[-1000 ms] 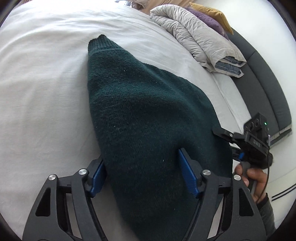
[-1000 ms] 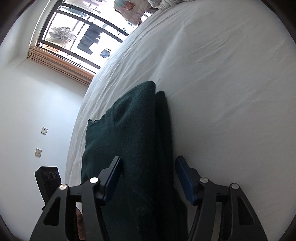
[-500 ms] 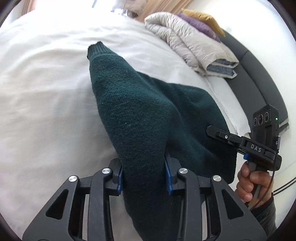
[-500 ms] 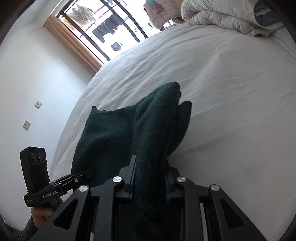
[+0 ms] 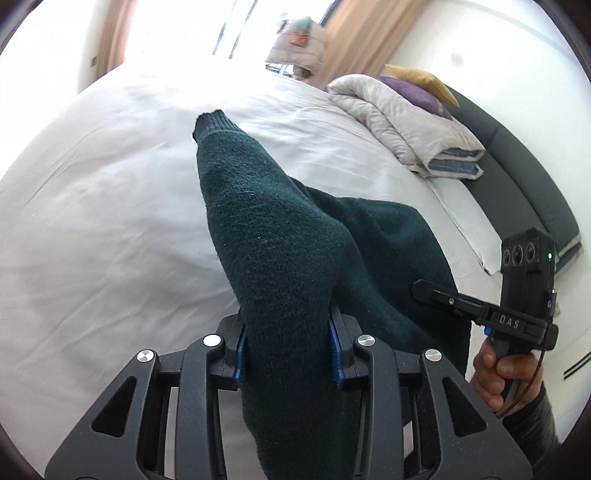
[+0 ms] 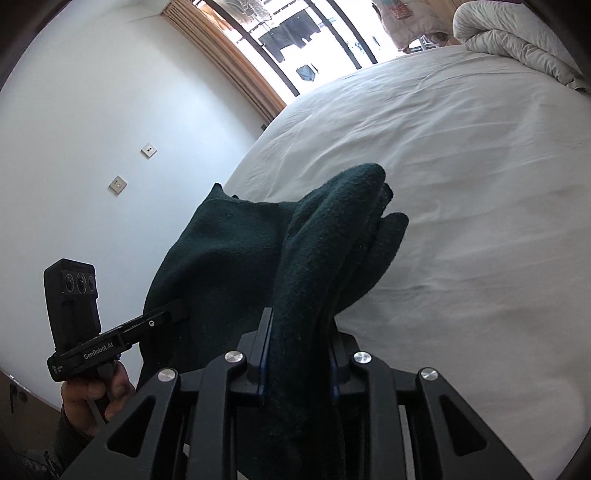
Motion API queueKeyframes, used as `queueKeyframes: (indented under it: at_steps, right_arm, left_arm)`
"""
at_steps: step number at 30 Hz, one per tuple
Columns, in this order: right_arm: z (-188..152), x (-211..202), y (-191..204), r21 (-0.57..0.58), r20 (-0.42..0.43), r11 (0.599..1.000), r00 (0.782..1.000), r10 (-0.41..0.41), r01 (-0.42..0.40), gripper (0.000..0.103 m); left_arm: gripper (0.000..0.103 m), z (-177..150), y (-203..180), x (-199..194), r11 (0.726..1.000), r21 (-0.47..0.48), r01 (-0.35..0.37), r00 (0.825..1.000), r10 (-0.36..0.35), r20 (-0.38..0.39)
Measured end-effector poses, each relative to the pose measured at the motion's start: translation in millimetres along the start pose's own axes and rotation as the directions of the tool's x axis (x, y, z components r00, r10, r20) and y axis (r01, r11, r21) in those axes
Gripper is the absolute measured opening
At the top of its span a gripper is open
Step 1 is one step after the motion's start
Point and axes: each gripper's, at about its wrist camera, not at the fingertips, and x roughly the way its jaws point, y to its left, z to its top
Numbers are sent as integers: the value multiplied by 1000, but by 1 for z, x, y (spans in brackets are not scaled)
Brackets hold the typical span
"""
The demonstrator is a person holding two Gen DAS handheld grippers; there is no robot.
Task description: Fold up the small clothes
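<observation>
A dark green knitted sweater (image 5: pixel 280 236) hangs lifted off the white bed (image 5: pixel 92 221), held at two places. My left gripper (image 5: pixel 287 343) is shut on a thick fold of it, blue pads pressed on either side, and a ribbed cuff (image 5: pixel 208 123) points away toward the window. My right gripper (image 6: pixel 297 354) is shut on another bunched fold of the sweater (image 6: pixel 332 236), whose end droops over the bed sheet (image 6: pixel 461 184). Each view shows the other gripper beside it in a person's hand: the right one (image 5: pixel 480 306), the left one (image 6: pixel 147 325).
A folded grey duvet (image 5: pixel 406 122) with purple and yellow pillows lies at the head of the bed by a dark headboard (image 5: pixel 528 177). A window with curtains (image 5: pixel 354 33) is beyond the bed. A white wall with sockets (image 6: pixel 118 182) stands at the bed's left.
Both grippers closed on the sweater, which lay flat on the bed, and lifted it up. The garment now hangs bunched between them, and the room beyond the bed has come into view.
</observation>
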Motion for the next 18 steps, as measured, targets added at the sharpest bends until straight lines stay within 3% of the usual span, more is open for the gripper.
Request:
queueKeyframes:
  at_steps: [5,9,13,14,18]
  right_arm:
    - [-26,20,19,5,-21,1000,1000,-2,2,26]
    - [-53,46,9,83,-79,995,996,-44,51,26]
    - [-71,46,-26,231,-28,972,998,54,-46,33]
    - [-74,47,-32,243,-24,969,998,63,-55,34]
    - [-80,42,-44,232,5,969,996,85,-83,35]
  left_arm:
    - [32,-35,34,-13,1000,-8,-29,999,29,-13]
    - [35,-66,71,4,998,-50,-27,999,25,-44]
    - [48,-84,93,6,994,-106,15,1000,-17,-19]
    - [53,-86,94,6,995,-98,2,1000,-4,-18]
    - [59,-88,99,16,995,-102,14,1000,-15,-7]
